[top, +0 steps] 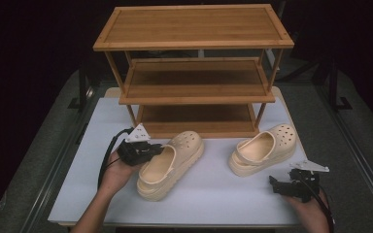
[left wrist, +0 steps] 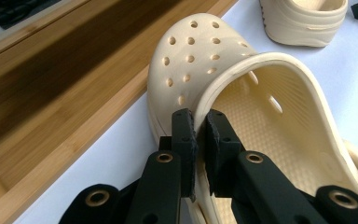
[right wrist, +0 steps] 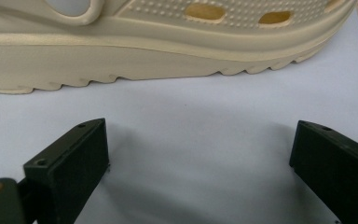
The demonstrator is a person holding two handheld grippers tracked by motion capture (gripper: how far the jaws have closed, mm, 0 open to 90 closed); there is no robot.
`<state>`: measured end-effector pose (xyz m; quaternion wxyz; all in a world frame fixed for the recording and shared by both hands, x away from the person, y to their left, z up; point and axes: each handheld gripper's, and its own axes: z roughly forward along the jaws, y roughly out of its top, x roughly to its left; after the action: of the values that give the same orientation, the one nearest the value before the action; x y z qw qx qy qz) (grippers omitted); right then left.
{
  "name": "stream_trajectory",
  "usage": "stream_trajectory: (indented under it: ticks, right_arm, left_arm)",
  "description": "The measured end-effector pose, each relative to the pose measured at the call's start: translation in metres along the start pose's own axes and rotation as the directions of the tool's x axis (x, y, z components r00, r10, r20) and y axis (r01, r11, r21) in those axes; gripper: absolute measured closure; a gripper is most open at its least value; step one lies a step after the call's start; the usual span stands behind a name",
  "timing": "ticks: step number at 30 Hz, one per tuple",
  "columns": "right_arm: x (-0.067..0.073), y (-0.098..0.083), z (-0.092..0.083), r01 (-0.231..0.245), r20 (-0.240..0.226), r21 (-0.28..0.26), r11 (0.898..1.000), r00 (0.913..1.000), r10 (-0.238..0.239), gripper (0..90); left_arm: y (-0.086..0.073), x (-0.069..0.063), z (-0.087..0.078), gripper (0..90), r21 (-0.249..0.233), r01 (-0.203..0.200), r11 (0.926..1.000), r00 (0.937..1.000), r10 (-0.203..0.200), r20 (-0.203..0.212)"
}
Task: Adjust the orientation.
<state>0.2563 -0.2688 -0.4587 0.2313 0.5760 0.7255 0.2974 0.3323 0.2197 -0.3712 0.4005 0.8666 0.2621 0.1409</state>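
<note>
Left gripper view shows the left hand-held gripper clenched on the near clog's side rim; its toe points toward the rack's bottom shelf (right hand-held gripper released, beside the other clog).

Overhead forward-down; two close finger-level views

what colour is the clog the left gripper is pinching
Cream, a pale beige clog, with small round holes over the toe; the left gripper view shows it best.

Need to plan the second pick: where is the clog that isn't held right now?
In the high view the free clog lies right of centre on the white table, before the wooden rack, just beyond the open right tongs.
</note>
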Motion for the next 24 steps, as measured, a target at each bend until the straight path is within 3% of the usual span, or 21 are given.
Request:
stream_trajectory:
  ticks: [17, 24]
  right_arm:
    - [0.000, 0.000, 0.000, 0.000, 0.000, 0.000, 1.000, 1.0000, 0.000, 3.6]
    - [0.000, 0.000, 0.000, -0.002, 0.000, 0.001, 1.000, 1.0000, 0.002, 3.6]
  left_arm:
    - [-0.033, 0.021, -0.041, 83.2, -0.009, 0.078, 0.9969, 0.9930, -0.078, -0.088]
    - [-0.044, 0.025, -0.050, 83.2, 0.000, 0.083, 0.9966, 0.9903, -0.082, -0.112]
